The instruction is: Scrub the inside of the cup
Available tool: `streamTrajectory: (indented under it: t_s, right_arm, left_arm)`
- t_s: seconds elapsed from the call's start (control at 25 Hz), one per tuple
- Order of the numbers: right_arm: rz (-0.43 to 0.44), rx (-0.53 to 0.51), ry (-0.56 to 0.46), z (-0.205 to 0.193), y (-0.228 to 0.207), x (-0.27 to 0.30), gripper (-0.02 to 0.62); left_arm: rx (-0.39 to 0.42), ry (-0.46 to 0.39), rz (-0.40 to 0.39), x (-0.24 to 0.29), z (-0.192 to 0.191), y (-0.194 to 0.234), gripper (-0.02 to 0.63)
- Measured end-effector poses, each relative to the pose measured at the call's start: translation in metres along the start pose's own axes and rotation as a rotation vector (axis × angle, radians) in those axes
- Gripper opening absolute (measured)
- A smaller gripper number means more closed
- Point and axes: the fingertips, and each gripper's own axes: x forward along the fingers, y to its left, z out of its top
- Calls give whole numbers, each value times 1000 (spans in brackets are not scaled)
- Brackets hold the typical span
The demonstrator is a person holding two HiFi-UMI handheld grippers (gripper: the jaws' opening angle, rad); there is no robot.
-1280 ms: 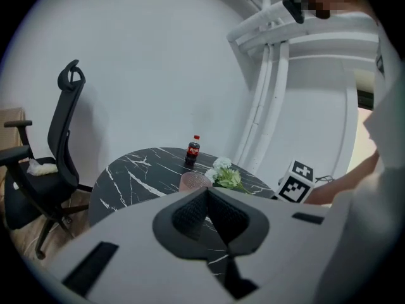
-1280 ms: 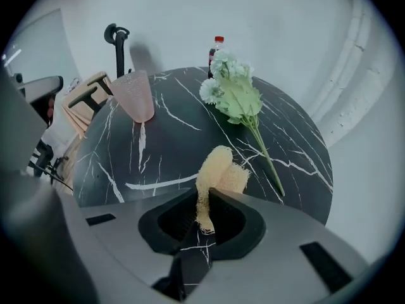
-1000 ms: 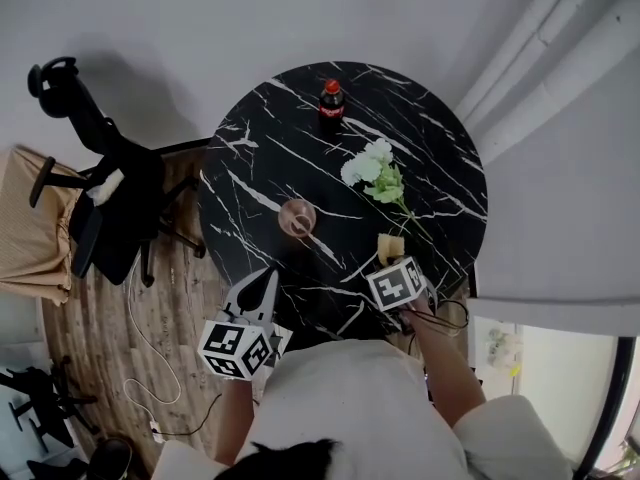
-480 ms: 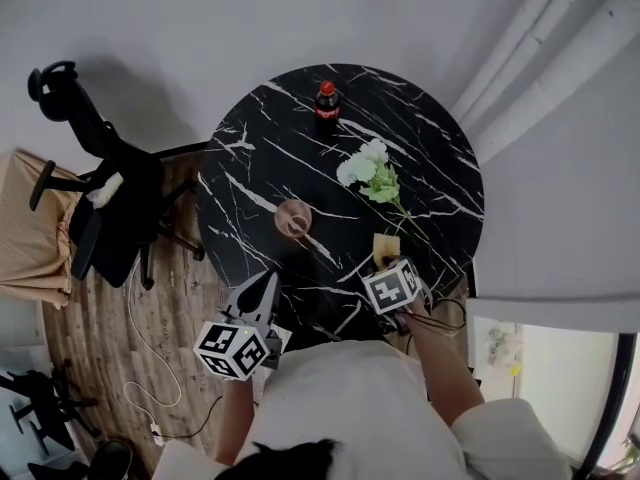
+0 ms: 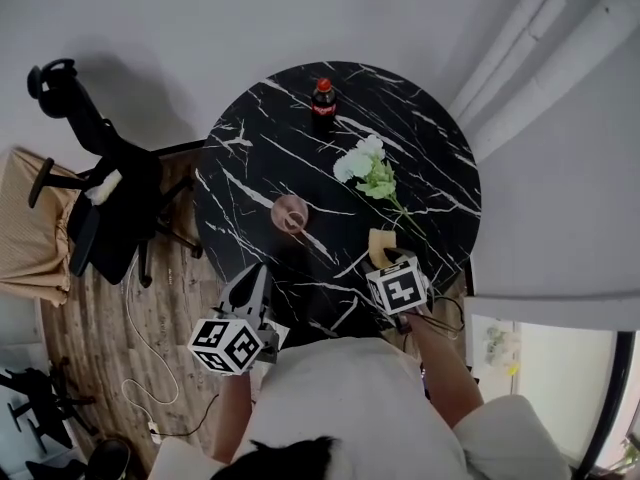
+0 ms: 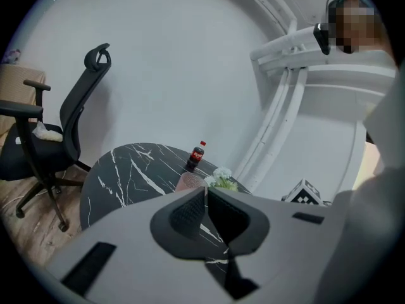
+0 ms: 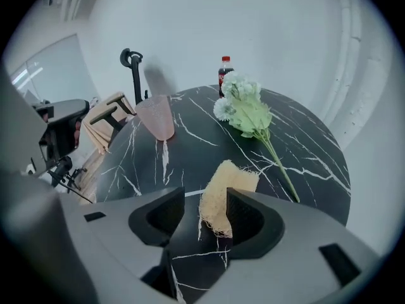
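R gripper (image 7: 205,198): jaws are spread wide and have just been opening; nothing is pinched. A tan, fibrous scrub pad (image 7: 228,179) is seen lying on the table (image 5: 420,138) btw them, nearer the right-hand jaw. Whether its frayed edge is touched there can't be told.

L gripper (image 6: 206,192): jaws are pressed together w/ nothing held, and it is kept by the table's near edge.

The pink cup (image 5: 291,213) is stood upright, mouth up, approx mid-table, well apart from the pad and both grippers. How clean its inside is can't be made out.

Two stages are fitted by this scene: the pad being let go w/ scrubbing over, or the jaws readied for it to be taken up. Either way, the loose fibres are judged the main risk, so the jaws should be kept square to the pad so it isn't snagged and dragged. The flower stem (image 5: 400,208) beside the pad should also be left uncaught.
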Motion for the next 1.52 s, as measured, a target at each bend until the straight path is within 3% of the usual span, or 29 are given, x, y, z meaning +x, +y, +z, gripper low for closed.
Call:
streamTrajectory:
  t_s: [0.16,0.44,0.52,0.68,0.84,1.0,1.2,1.52]
  right_arm:
    - [43,66,-69,11,1,-17,192]
    - [100,215,-245,46,-3,-56,191]
    - [88,189,-295,56,-3,-66,190]
    - [2,42,-358,66,-2,-78,189]
    - [0,67,-396,69,-1,-83,142]
    - [-47,16,-448,73,-4,-92,92]
    - [-92,55,-486,72,-12,-99,54]
    - [-125,97,-440,55,-23,-94,35]
  left_arm:
    - [-2,-11,5,0,1,0,11]
    - [-41,7,-85,9,-5,-16,11]
    - [-37,6,-91,11,-5,-20,11]
    - [-34,-2,-86,15,-2,-21,11]
    - [-35,1,-75,17,-3,-20,11]
    - [-40,7,-71,20,-4,-20,11]
    - [-43,0,-51,28,-5,-20,11]
    - [-27,20,-65,39,-9,-31,11]
